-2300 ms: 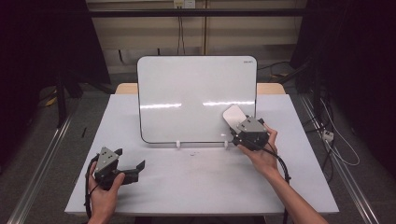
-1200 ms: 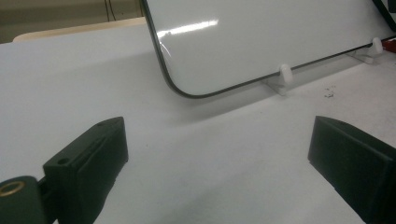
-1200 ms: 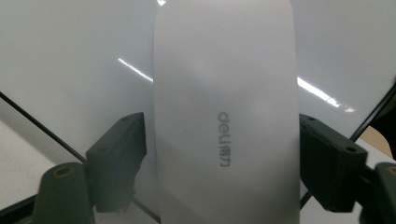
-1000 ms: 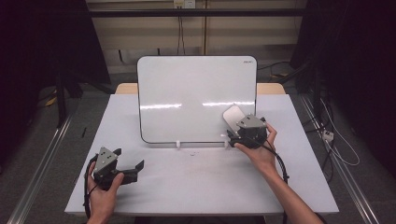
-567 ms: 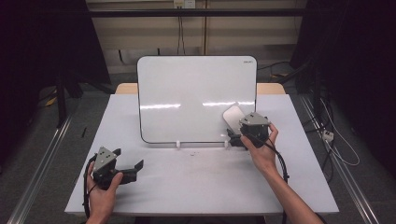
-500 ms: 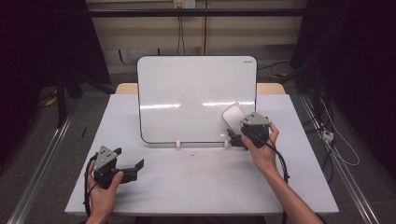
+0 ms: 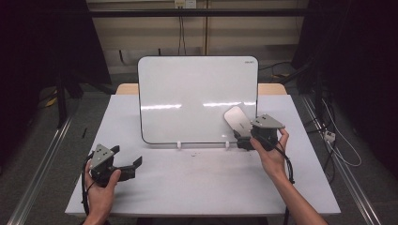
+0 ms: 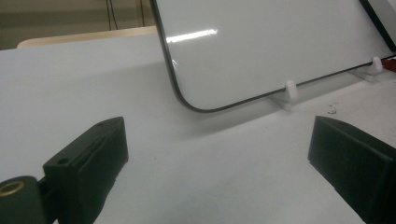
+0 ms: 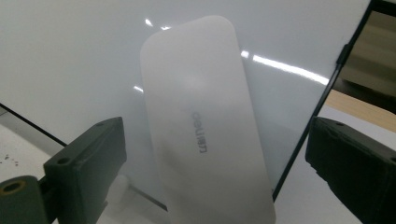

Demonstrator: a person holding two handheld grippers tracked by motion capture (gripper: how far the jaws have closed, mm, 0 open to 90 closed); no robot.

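Eraser (image 9: 205, 130) between the right claw (image 7: 244, 140) jaws, which have just been opening and now stand wide, pads clear of it on both sides. It lies flat against the whiteboard (image 7: 197, 93) face, low, near the board's right edge, just beyond the claw tips. Board stands upright on two white feet (image 8: 290, 89) on the bench (image 7: 197, 187). Left claw (image 7: 129, 166) rests wide and empty on the bench, well short of the board's lower left corner.
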